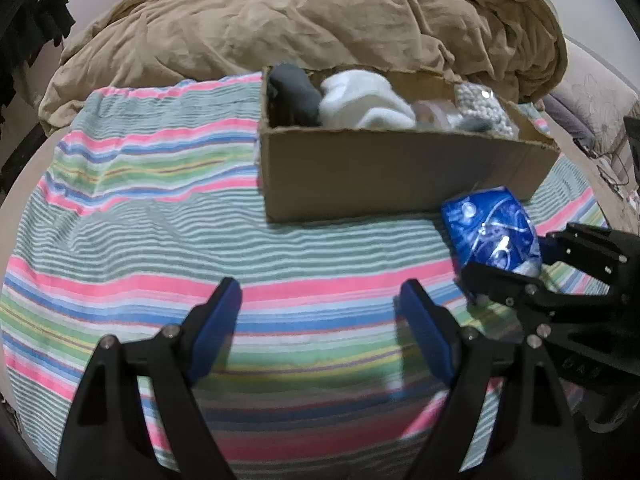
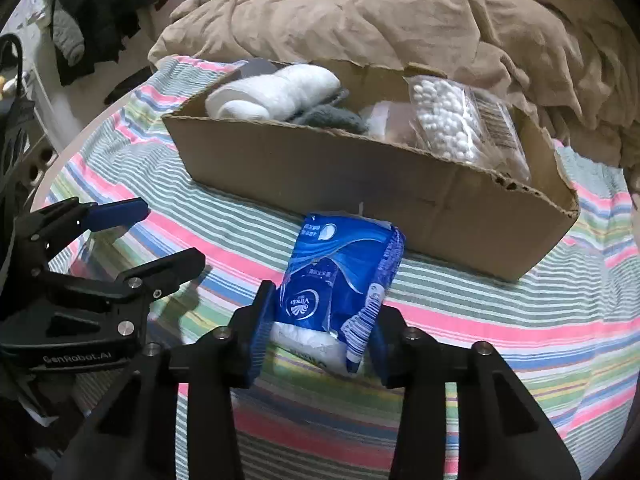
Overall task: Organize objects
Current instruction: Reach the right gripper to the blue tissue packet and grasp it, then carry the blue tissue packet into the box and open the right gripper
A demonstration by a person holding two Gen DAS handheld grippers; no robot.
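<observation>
My right gripper (image 2: 320, 320) is shut on a blue tissue pack (image 2: 340, 276) and holds it just in front of a cardboard box (image 2: 360, 184). The pack also shows in the left wrist view (image 1: 492, 232), with the right gripper (image 1: 520, 264) around it. The box (image 1: 392, 176) holds a white sock roll (image 2: 272, 92), grey socks (image 1: 296, 100) and a bag of white beads (image 2: 444, 120). My left gripper (image 1: 320, 320) is open and empty above the striped cloth, left of the pack; it also shows in the right wrist view (image 2: 160, 232).
A striped cloth (image 1: 160, 216) covers the bed. A crumpled tan blanket (image 1: 320, 20) lies behind the box. Dark clothes (image 2: 100, 8) hang at the far left. A pillow (image 1: 592, 96) is at the far right.
</observation>
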